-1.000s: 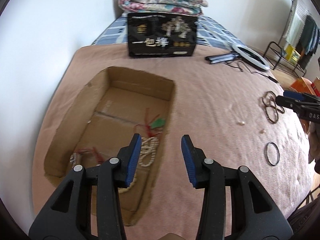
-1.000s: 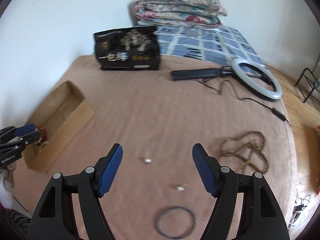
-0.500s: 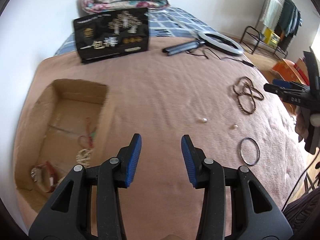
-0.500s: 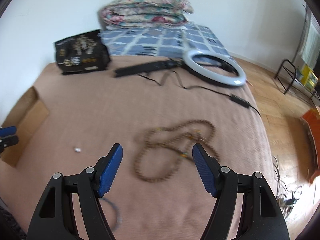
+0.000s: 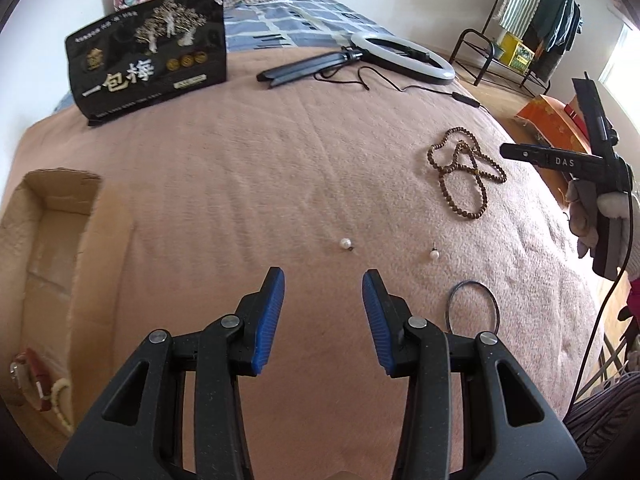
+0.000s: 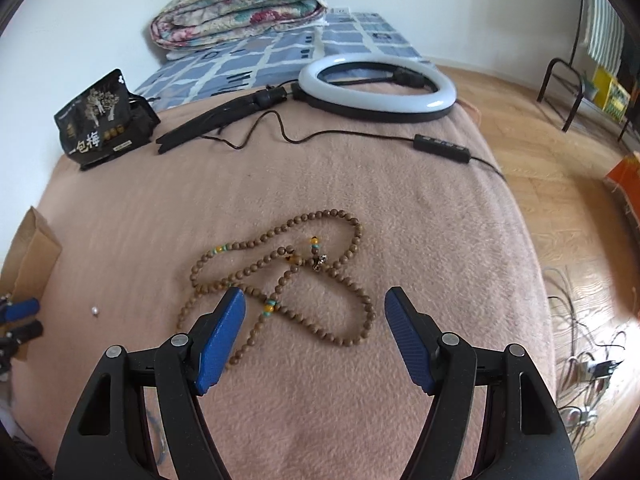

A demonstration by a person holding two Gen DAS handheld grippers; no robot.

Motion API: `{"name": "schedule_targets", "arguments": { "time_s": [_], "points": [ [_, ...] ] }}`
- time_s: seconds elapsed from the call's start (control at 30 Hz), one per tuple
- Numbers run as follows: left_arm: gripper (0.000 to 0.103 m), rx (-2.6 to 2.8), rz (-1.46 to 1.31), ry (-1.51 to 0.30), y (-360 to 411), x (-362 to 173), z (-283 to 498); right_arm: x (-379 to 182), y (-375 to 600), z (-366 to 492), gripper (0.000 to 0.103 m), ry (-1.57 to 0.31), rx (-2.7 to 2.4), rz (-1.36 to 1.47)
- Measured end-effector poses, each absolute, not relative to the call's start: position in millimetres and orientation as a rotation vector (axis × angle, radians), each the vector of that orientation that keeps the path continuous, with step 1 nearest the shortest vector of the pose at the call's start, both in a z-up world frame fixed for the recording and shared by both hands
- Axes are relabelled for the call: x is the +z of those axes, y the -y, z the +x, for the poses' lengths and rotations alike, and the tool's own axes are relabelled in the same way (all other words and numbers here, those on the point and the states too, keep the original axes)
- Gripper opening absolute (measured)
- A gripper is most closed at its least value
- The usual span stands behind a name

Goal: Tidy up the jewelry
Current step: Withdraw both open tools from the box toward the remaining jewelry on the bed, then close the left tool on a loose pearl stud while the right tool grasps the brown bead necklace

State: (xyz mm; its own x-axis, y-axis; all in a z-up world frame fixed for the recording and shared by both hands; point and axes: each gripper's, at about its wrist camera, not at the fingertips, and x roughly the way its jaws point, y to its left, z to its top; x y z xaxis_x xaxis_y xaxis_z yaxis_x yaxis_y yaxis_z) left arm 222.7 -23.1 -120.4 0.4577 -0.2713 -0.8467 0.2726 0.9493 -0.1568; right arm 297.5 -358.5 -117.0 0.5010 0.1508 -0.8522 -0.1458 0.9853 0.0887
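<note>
My left gripper (image 5: 323, 280) is open and empty, a little short of a pearl earring (image 5: 345, 244); a second pearl earring (image 5: 434, 254) and a dark bangle (image 5: 474, 307) lie to its right. A brown bead necklace (image 5: 464, 178) lies further right. In the right wrist view my right gripper (image 6: 316, 300) is open and empty just above the near loops of that bead necklace (image 6: 288, 272). A cardboard box (image 5: 52, 240) at the left holds a white bead string (image 5: 60, 400) and a red piece (image 5: 34, 368).
A black snack bag (image 5: 152, 52) stands at the back. A ring light (image 6: 378, 90) with its stand and cable (image 6: 360, 134) lies behind the necklace. Folded quilts (image 6: 240, 4) sit at the far end. The bed's right edge drops to wooden floor (image 6: 580, 220).
My left gripper has swung right from over the box to the pearl earrings. My right gripper has moved right from the earrings and bangle to over the bead necklace.
</note>
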Motion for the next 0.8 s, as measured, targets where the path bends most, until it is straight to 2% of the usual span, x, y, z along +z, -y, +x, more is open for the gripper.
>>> {"name": "schedule_targets", "arguments": {
  "time_s": [0.17,0.7,0.77,0.8],
  "points": [
    [0.039,-0.350,-0.015,-1.065,31,-134,234,-133,363,314,0.072,-1.073,0.208,0.040],
    [0.038,-0.377,0.036,-1.088,49,-162,250,-161,358,336,0.072,-1.147,0.346,0.148],
    [0.031,-0.376,0.043,-1.086,51,-164,252,-161,353,335,0.072,-1.155,0.389,0.158],
    [0.031,-0.376,0.048,-1.084,52,-165,253,-160,349,334,0.072,-1.159,0.406,0.152]
  ]
}}
